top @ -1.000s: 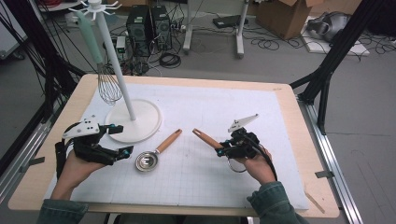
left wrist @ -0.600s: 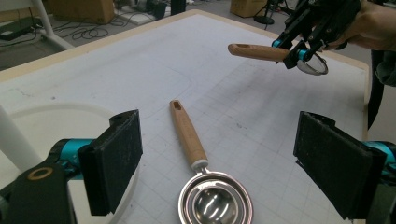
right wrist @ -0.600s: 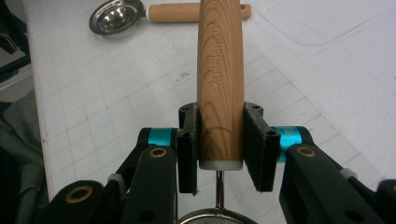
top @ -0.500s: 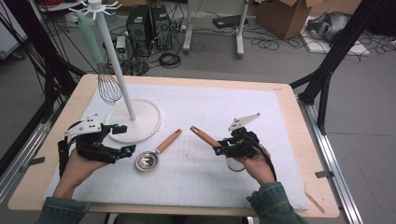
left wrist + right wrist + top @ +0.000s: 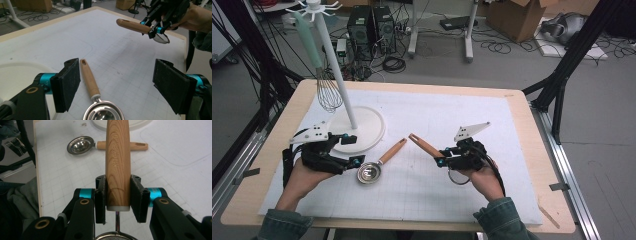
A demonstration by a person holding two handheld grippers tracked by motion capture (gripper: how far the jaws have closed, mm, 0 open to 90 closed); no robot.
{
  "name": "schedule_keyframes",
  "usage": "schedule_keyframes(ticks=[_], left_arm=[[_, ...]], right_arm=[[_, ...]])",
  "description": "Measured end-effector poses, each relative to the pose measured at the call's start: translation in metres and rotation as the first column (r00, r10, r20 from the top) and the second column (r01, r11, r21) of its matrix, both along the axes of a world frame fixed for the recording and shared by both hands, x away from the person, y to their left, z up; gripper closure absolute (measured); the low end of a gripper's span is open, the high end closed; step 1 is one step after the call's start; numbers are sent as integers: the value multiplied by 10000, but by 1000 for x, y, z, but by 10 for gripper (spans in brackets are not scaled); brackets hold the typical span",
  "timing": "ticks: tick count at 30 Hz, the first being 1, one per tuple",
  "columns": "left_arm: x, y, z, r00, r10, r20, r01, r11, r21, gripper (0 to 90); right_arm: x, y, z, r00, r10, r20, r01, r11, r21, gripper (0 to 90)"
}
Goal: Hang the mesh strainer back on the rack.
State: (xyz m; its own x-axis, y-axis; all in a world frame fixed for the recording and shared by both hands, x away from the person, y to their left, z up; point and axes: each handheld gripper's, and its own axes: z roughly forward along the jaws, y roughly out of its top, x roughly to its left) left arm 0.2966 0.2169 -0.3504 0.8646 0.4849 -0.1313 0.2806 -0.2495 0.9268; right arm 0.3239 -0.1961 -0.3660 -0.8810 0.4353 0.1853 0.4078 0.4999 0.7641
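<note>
Two tools are working over one big desk, and a white mat is covering most of it. At the upper left of the high view, a tall white rack is standing on its round base, and a whisk is hanging from it.

Near the lower left, the left tool is resting with its jaws wide apart, holding nothing. A small metal strainer with a wooden handle is lying flat on the mat just beside it. In the left gripper view, its handle is lying between the two open pads, close to the left one.

Right of the middle, the right tool is gripping a second strainer. Its jaws are clamped on the wooden handle near the metal end, and the handle is pointing up and left, off the mat. The round metal part is sitting low by the hand.

It looks like the picking-up step is going on, with hanging on the rack likely to follow. Next, the right tool probably needs to carry its strainer to a hook at the rack's top, and the left tool needs to close on the lying handle.
</note>
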Motion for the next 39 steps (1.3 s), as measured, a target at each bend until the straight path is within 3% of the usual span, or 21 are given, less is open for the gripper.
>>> schedule_keyframes(ticks=[5, 21, 30, 39], left_arm=[[2, -9, 3, 9996, -259, -90, 258, 9996, -150, 250], [9, -30, 6, 9985, -512, -197, 508, 9985, -178, 299], [11, -40, 10, 9960, -850, -269, 842, 9960, -299, 374], [13, -43, 9, 9926, -1079, -565, 1043, 9925, -635, 433]], right_arm=[[-4, 10, 4, 9996, 209, 206, -218, 9988, 449, 689], [-5, 33, 9, 9968, 633, 491, -680, 9926, 1009, 688], [-7, 52, 13, 9924, 916, 823, -1015, 9870, 1248, 688], [-8, 65, 14, 9888, 1030, 1084, -1184, 9820, 1471, 688]])
